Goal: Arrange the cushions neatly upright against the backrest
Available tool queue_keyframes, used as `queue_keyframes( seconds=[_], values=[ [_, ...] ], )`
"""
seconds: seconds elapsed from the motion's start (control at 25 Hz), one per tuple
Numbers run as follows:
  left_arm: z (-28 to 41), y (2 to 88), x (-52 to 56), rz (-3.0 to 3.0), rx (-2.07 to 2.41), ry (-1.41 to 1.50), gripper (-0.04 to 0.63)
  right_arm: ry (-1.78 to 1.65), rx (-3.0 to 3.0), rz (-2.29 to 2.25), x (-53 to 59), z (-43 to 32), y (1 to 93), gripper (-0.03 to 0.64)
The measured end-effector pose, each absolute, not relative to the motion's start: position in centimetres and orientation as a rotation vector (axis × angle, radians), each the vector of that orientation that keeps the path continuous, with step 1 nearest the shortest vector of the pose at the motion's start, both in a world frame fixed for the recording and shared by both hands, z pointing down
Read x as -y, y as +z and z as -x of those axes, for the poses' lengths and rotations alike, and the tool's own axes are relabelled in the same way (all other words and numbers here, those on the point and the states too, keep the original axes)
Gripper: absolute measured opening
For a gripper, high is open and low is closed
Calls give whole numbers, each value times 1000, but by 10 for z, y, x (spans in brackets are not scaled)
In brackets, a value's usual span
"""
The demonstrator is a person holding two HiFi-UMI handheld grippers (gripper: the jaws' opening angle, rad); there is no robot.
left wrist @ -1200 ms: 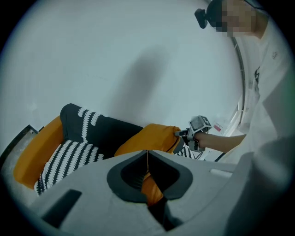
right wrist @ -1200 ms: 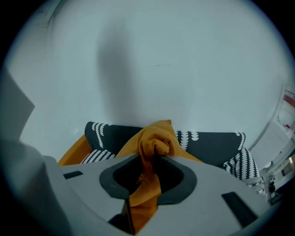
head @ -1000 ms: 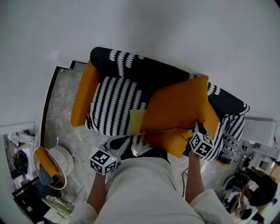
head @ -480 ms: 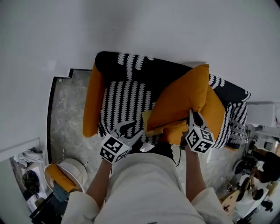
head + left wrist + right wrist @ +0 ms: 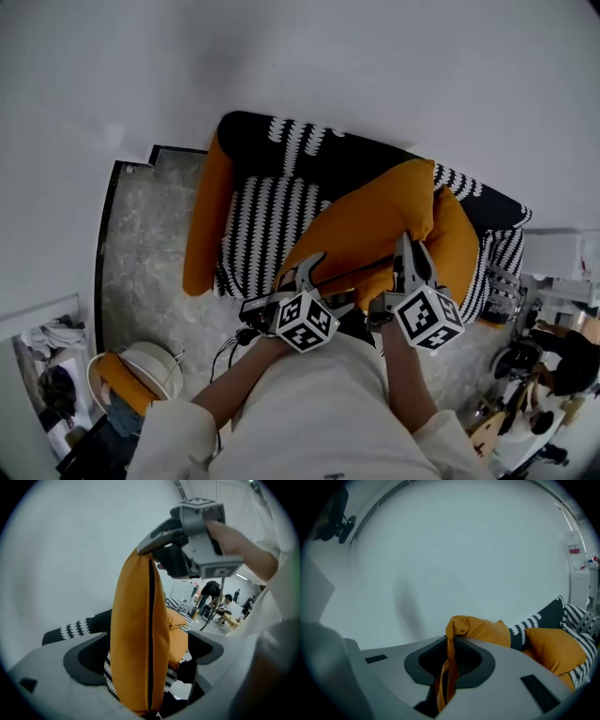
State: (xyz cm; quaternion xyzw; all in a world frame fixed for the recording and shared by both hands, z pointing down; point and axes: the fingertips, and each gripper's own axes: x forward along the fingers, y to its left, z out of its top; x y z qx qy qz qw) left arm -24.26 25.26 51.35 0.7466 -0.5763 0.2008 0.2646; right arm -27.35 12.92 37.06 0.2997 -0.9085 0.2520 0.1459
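White wall [image 5: 375, 66] behind; grey marbled floor [image 5: 141, 234] to the left. Patterned black-and-white sofa [image 5: 267, 220] filled mid-frame, with its backrest [image 5: 309, 155] along the far edge. The cushion [image 5: 366, 230], orange, was off the seat and hung slanted over the sofa's right half. It was short of the backrest, with its top edge leaning toward it. A second cushion [image 5: 461, 239] sat just behind it at the right arm, touching it. A side cushion [image 5: 208, 220] stood along the left arm, well apart. The right gripper [image 5: 449, 641] was clenched on a bunched corner of the cushion and carried it from the top. The left gripper [image 5: 147, 656] had just been opening. Its jaws stood wide with the cushion's lower edge between them, and a gap showed on both sides, so there was no grip. Seen from there the cushion was edge-on with its dark seam vertical, and its long axis ran from the left jaws up to the right gripper. Judgement: the backrest lay beyond the cushion, away from both hands, so the next move would be a push away and down. The left gripper was nearer to the lower edge. The second cushion crowded the landing spot and might need shifting. A basket [image 5: 141, 370] stood on the floor at lower left, clear of the work.
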Motion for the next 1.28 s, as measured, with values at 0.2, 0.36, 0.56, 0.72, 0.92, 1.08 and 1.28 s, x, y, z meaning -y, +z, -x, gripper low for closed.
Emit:
queue_keyframes(
  seconds=[0.2, 0.36, 0.56, 0.72, 0.92, 1.08, 1.28],
  values=[
    [256, 530, -267, -1906, 1681, 640, 526, 838, 2641, -696, -182, 285, 350, 40],
    [278, 538, -285, -1794, 1729, 581, 522, 862, 2661, -560, -213, 295, 340, 40],
    [282, 534, -298, -1774, 1746, 493, 314, 798, 2698, -405, -230, 306, 334, 40],
    [293, 533, -309, -1715, 1792, 477, 241, 756, 2699, -282, -242, 313, 333, 38],
    [322, 537, -334, -1624, 1877, 529, 195, 656, 2724, -115, -258, 331, 343, 40],
    [336, 541, -348, -1570, 1899, 565, 186, 590, 2724, -14, -262, 345, 351, 40],
    [365, 547, -358, -1485, 1953, 534, 187, 506, 2734, 106, -276, 374, 355, 40]
  ],
)
